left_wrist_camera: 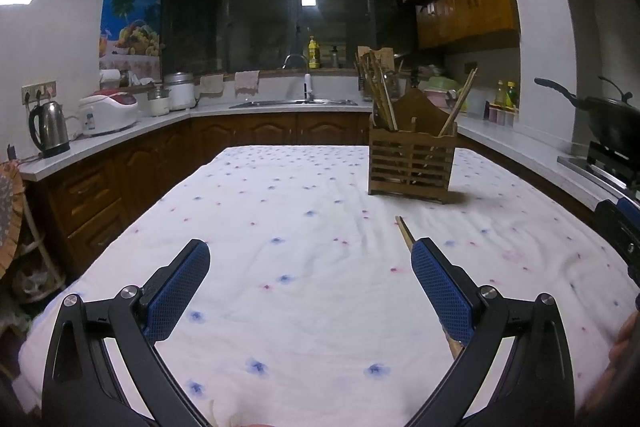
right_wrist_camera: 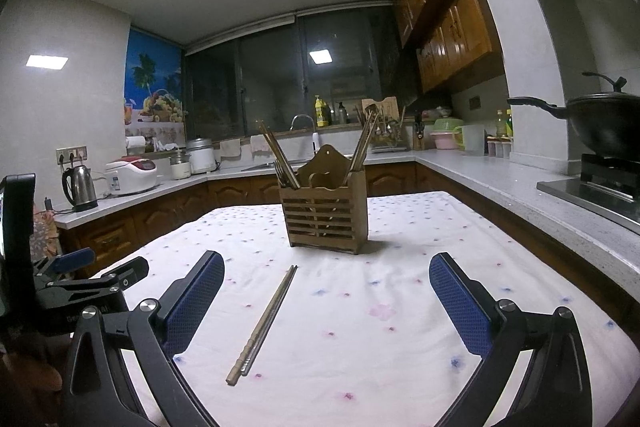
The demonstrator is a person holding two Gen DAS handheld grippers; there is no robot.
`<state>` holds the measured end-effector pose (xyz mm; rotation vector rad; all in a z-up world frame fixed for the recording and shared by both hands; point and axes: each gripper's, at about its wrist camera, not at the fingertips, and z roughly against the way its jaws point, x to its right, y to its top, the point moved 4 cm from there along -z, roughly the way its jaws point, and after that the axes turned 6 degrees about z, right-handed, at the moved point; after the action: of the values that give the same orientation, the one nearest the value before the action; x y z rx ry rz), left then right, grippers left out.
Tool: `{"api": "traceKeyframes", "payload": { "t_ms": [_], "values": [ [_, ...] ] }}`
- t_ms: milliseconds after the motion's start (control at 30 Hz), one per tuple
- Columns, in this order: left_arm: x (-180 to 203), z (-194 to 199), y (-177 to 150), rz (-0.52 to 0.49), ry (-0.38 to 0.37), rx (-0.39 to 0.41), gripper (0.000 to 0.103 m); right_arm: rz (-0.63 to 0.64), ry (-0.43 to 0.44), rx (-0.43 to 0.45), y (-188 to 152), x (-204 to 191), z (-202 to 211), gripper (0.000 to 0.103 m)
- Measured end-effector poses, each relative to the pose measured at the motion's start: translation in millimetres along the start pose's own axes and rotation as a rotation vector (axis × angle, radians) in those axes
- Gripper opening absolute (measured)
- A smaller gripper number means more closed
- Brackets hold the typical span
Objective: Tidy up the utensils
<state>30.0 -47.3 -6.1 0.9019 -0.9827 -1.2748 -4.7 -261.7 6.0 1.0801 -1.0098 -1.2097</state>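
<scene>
A wooden slatted utensil holder (right_wrist_camera: 325,215) stands on the table, with chopsticks leaning out of both its left and right compartments; it also shows in the left wrist view (left_wrist_camera: 412,163). A pair of chopsticks (right_wrist_camera: 264,323) lies flat on the cloth in front of it, between the open fingers of my right gripper (right_wrist_camera: 326,291), nearer the left finger. In the left wrist view the chopsticks (left_wrist_camera: 405,231) lie mostly hidden behind the right finger of my left gripper (left_wrist_camera: 310,275), which is open and empty. Both grippers hover low above the cloth.
The table carries a white cloth (left_wrist_camera: 296,227) with small blue and pink flowers. Kitchen counters run around it: a kettle (left_wrist_camera: 50,127) and rice cooker (left_wrist_camera: 108,113) at left, a sink (left_wrist_camera: 296,103) at the back, a black wok (right_wrist_camera: 600,123) on the stove at right.
</scene>
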Motion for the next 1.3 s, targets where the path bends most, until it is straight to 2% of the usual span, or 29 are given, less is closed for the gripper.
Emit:
{"api": "traceKeyframes", "payload": {
  "t_ms": [1300],
  "values": [
    [-0.7, -8.4, -4.5, 0.007, -0.016, -0.024, 0.103, -0.017, 0.010, -0.022, -6.5, -2.2, -7.2, 0.103]
  ]
}}
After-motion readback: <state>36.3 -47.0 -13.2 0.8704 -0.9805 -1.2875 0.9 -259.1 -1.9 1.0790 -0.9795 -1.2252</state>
